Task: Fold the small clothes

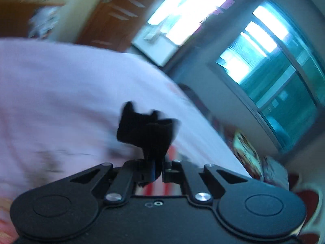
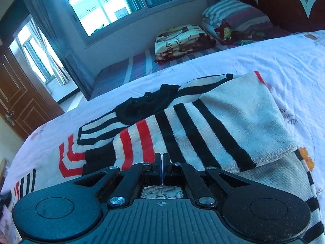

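Note:
A striped sweater (image 2: pixel 203 122), white with black and red bands and a black collar (image 2: pixel 150 103), lies on the pale bedspread (image 2: pixel 274 57). Its sleeve is folded across the body. My right gripper (image 2: pixel 162 158) is shut, its fingers pressed together at the sweater's near striped part; I cannot tell if cloth is pinched. In the blurred left wrist view my left gripper (image 1: pixel 156 168) is shut on a piece of black cloth (image 1: pixel 146 134), which sticks up above the fingers over the pink-white bedspread (image 1: pixel 61 93). A little red-striped cloth (image 1: pixel 172 152) shows beside it.
A folded printed blanket (image 2: pixel 182 42) and striped pillows (image 2: pixel 233 18) lie on a striped mattress by the windows (image 2: pixel 105 6). A red headboard (image 2: pixel 284 2) stands at far right. A brown door (image 2: pixel 18 101) is at left.

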`<state>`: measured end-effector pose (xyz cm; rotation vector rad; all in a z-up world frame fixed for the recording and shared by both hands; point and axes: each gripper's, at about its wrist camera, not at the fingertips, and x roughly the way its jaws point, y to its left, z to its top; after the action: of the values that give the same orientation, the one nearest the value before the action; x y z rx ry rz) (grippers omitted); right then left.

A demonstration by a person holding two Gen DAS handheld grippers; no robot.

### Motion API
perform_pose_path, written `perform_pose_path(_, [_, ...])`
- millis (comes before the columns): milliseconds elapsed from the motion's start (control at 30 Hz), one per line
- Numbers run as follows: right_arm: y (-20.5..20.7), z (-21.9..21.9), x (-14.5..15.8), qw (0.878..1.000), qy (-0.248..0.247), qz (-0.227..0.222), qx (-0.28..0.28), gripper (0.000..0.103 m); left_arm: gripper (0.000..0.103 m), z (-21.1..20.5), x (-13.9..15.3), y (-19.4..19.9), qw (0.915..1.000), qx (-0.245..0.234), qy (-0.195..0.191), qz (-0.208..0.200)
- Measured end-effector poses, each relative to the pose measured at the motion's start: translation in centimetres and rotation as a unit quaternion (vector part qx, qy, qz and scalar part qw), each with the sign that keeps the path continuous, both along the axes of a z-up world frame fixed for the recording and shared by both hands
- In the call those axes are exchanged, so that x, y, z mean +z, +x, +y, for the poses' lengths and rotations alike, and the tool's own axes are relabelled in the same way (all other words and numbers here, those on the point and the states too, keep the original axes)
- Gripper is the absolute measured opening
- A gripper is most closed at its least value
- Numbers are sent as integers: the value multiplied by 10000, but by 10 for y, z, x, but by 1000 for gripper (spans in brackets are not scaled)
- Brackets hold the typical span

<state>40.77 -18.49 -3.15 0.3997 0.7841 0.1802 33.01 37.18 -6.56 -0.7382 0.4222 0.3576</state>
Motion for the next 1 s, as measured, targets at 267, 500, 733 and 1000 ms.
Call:
perform_pose_path(267, [-1, -30, 0, 9997, 149, -109, -168, 0, 5, -144, 34, 76, 9814, -1746, 784, -175])
perform_pose_path(500, [0, -65, 3, 9960, 666, -162, -568, 0, 5, -287, 20, 123, 9478, -2933, 1250, 27])
perform_pose_path(733, [-5, -97, 2, 9933, 944, -117, -649, 0, 5, -380, -16, 152, 9097, -3670, 1845, 613])
perform_pose_path(1000, [-8, -107, 4, 9938, 1027, -133, -415, 78, 57, -399, -22, 134, 8936, -4014, 1919, 592])
